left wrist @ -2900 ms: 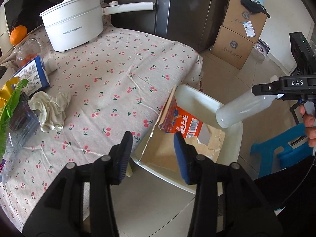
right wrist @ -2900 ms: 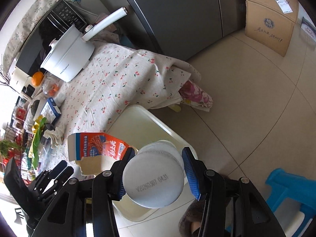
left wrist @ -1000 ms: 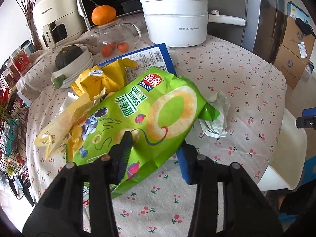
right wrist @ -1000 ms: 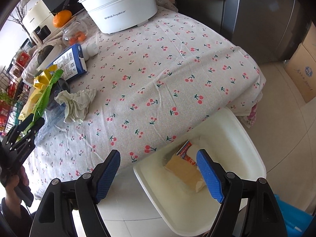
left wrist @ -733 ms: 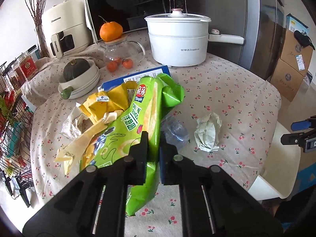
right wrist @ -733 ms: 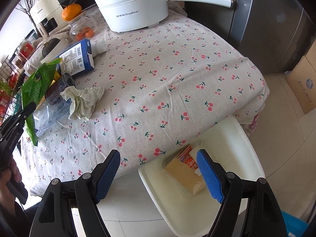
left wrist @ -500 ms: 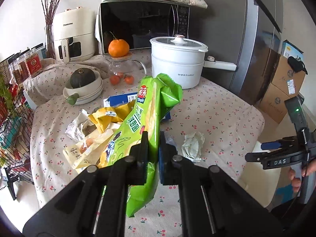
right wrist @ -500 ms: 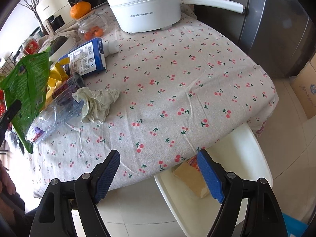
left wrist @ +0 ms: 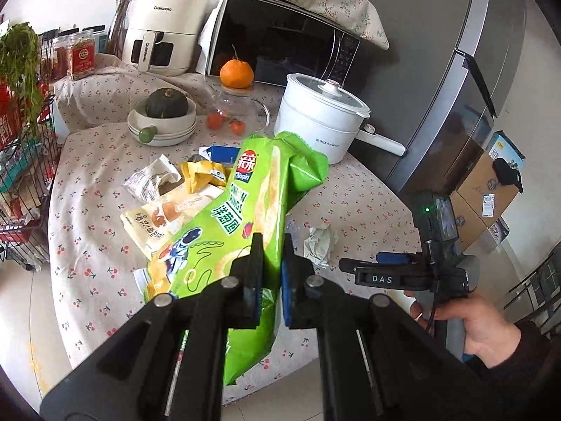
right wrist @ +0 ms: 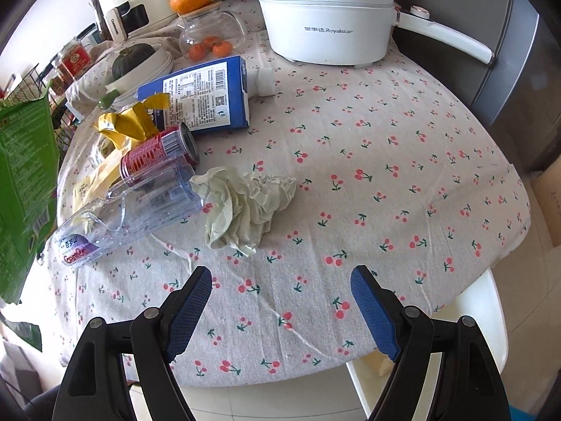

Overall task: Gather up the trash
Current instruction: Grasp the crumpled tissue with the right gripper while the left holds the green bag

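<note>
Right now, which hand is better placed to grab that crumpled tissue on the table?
The right. The right gripper hangs open and empty just short of the crumpled tissue, while the left gripper is shut on the green snack bag.

Left gripper (left wrist: 270, 273), earlier open above the bin, now clamped on green onion-rings bag (left wrist: 245, 217), bag lifted off the tablecloth (right wrist: 385, 161), right gripper (right wrist: 280, 301) released its white bottle, now over crumpled tissue (right wrist: 245, 203) at 12 o'clock

The left gripper (left wrist: 270, 266) has its jaws clamped together, while the right gripper (right wrist: 280, 301) holds its jaws wide apart.
</note>
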`<state>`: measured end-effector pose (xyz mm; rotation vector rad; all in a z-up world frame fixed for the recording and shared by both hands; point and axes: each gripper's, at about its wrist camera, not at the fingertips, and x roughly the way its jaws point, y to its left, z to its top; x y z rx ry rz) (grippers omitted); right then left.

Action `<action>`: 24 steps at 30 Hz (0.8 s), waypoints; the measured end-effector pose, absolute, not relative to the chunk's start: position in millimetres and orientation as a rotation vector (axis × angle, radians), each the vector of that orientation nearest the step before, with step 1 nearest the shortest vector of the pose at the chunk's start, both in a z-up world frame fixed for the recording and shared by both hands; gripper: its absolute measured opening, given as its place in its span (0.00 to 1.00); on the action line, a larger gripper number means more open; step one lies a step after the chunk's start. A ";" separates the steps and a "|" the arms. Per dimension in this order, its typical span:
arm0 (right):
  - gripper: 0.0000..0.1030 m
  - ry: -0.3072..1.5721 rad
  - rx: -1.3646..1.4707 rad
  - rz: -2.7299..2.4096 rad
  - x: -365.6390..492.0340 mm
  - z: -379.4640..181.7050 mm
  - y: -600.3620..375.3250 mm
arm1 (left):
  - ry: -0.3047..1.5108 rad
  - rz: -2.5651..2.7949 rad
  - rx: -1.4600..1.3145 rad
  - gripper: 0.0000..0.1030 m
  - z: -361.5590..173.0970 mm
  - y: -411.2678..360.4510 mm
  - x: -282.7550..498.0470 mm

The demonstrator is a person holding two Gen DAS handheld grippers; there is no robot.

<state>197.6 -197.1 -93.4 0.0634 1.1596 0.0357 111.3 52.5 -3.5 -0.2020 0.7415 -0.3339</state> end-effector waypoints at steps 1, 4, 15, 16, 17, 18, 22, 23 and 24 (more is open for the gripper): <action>0.81 1.154 0.056 0.038 200.6 -94.8 -193.1 | 0.752 -0.329 -0.208 0.09 -5.3 54.1 112.1; 0.81 1.135 0.036 0.040 210.2 -99.2 -182.8 | 0.783 -0.302 -0.212 0.09 -9.2 59.1 112.3; 0.81 1.093 0.034 0.045 246.8 -121.2 -166.2 | 0.816 -0.284 -0.219 0.09 -17.4 67.7 111.5; 0.81 1.089 0.040 0.046 249.0 -122.8 -165.7 | 0.819 -0.282 -0.219 0.09 -18.3 68.2 111.7; 0.80 1.086 0.045 0.046 251.0 -124.2 -165.6 | 0.822 -0.280 -0.219 0.09 -19.5 69.0 111.8; 0.80 1.086 0.047 0.043 253.1 -125.8 -165.3 | 0.824 -0.277 -0.219 0.09 -20.7 69.4 111.4; 0.61 1.099 0.033 0.031 258.5 -131.2 -164.2 | 0.833 -0.269 -0.213 0.09 -23.3 70.1 110.8; 0.55 1.102 0.025 0.031 258.8 -132.0 -164.1 | 0.833 -0.268 -0.211 0.09 -23.4 69.8 110.5; 0.52 1.101 0.024 0.038 258.7 -131.7 -164.2 | 0.833 -0.267 -0.211 0.09 -23.4 69.3 110.3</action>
